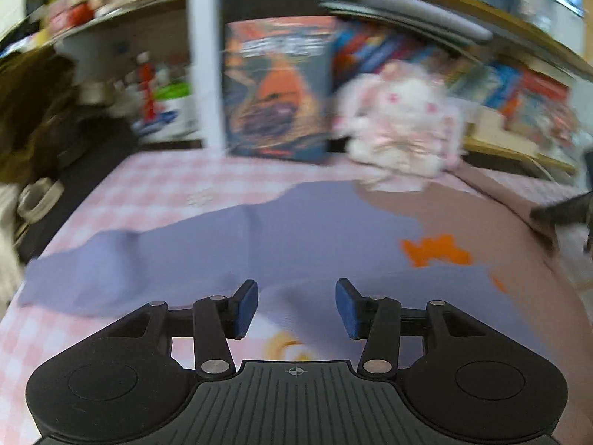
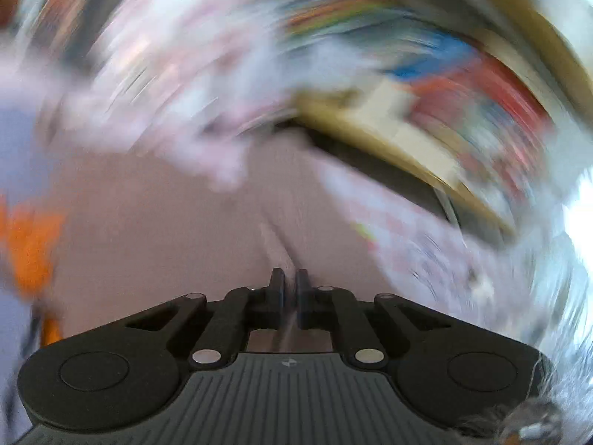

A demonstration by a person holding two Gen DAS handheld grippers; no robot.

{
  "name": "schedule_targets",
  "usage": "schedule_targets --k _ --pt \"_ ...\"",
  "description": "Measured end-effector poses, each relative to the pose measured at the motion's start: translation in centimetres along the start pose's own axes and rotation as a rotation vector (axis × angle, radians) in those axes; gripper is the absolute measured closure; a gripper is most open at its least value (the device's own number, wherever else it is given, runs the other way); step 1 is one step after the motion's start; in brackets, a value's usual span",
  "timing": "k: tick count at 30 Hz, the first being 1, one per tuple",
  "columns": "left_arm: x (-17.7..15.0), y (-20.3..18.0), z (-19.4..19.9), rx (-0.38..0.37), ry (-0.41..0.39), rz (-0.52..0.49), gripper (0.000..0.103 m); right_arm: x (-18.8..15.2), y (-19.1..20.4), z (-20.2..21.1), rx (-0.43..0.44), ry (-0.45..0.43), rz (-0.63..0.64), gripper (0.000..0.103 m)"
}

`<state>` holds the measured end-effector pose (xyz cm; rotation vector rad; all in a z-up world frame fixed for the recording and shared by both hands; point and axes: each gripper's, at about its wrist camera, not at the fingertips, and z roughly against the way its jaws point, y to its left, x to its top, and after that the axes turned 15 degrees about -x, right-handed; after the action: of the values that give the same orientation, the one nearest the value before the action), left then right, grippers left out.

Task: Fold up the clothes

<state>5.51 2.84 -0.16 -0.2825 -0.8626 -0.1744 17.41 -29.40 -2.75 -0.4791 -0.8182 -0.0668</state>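
Two garments lie on a surface covered in pink-and-white checked cloth (image 1: pixel 155 181); whether it is a bed or a tabletop cannot be told. At the far left of the left wrist view sits a dark brown heap (image 1: pixel 33 111), too blurred to name. Next come small bottles and containers (image 1: pixel 155 96) in a shelf bay, then a white upright post (image 1: pixel 204 55), then a large book or box with an orange and blue cover (image 1: pixel 276 89) standing at the cloth's back edge. Right of it sits a white-and-pink plush toy (image 1: pixel 404 122), and behind that a wooden shelf of colourful books (image 1: pixel 519 85).

A lavender garment (image 1: pixel 229 244) spreads across the checked cloth from the left edge towards the middle. It overlaps a dusty-pink garment (image 1: pixel 500 230) with an orange print (image 1: pixel 433 252), which fills the right side.

Left tongs (image 1: pixel 296 307) stand partly open, blue pads (image 1: pixel 246 307) well apart, with nothing between them; the lavender garment lies just ahead of and beneath the tips.

The right wrist view is heavily smeared. Right tongs (image 2: pixel 291 296) are closed to a thin slit, with a pale strip of fabric showing in the gap, seemingly a pinched fold of the dusty-pink garment, which stretches ahead of the tips.
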Motion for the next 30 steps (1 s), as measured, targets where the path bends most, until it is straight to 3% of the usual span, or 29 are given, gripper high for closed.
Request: schedule_targets --k 3,6,7,10,14,19,22,24,26,27,28,29,30 --pt "0.1 -0.6 -0.7 -0.019 0.015 -0.044 0.056 -2.9 -10.0 0.7 0.008 0.151 -0.591 0.095" --pt "0.5 -1.0 -1.8 -0.038 0.041 -0.088 0.056 -9.1 -15.4 -0.6 0.069 0.414 -0.908 0.075" --pt "0.7 -1.3 -2.2 -0.046 0.049 -0.1 0.056 -10.6 -16.5 -0.7 0.085 0.464 -0.958 0.074" --pt "0.9 -2.5 -3.0 -0.08 0.065 -0.15 0.05 -11.8 -16.8 1.7 0.068 0.413 -0.83 0.072" --pt "1.3 -4.5 -5.5 -0.138 0.117 -0.263 0.047 -13.3 -15.7 4.4 0.158 0.427 -0.713 0.069" --pt "2.0 -6.7 -8.8 -0.217 0.163 -0.313 0.045 -14.5 -12.4 8.6 0.228 0.408 -0.488 0.067" --pt "2.0 -8.3 -10.7 -0.261 0.206 -0.35 0.035 -15.2 -10.8 10.5 0.25 0.406 -0.425 0.067" --pt "1.5 -8.9 -12.3 -0.253 0.259 -0.376 0.035 -15.5 -9.9 11.7 0.249 0.405 -0.385 0.068" --pt "0.9 -8.9 -12.7 -0.259 0.246 -0.38 0.035 -15.9 -9.3 12.9 0.241 0.398 -0.344 0.068" --pt "0.7 -8.7 -12.7 -0.267 0.238 -0.37 0.038 -16.2 -9.2 13.5 0.237 0.395 -0.332 0.068" --pt "0.6 -8.4 -12.5 -0.287 0.232 -0.351 0.06 -16.4 -9.1 13.8 0.233 0.395 -0.326 0.068" --pt "0.4 -8.0 -12.1 -0.322 0.224 -0.328 0.073 -16.7 -9.2 14.1 0.23 0.395 -0.322 0.069" --pt "0.3 -7.9 -11.6 -0.313 0.22 -0.325 0.098 -17.0 -9.2 14.4 0.228 0.395 -0.323 0.069"
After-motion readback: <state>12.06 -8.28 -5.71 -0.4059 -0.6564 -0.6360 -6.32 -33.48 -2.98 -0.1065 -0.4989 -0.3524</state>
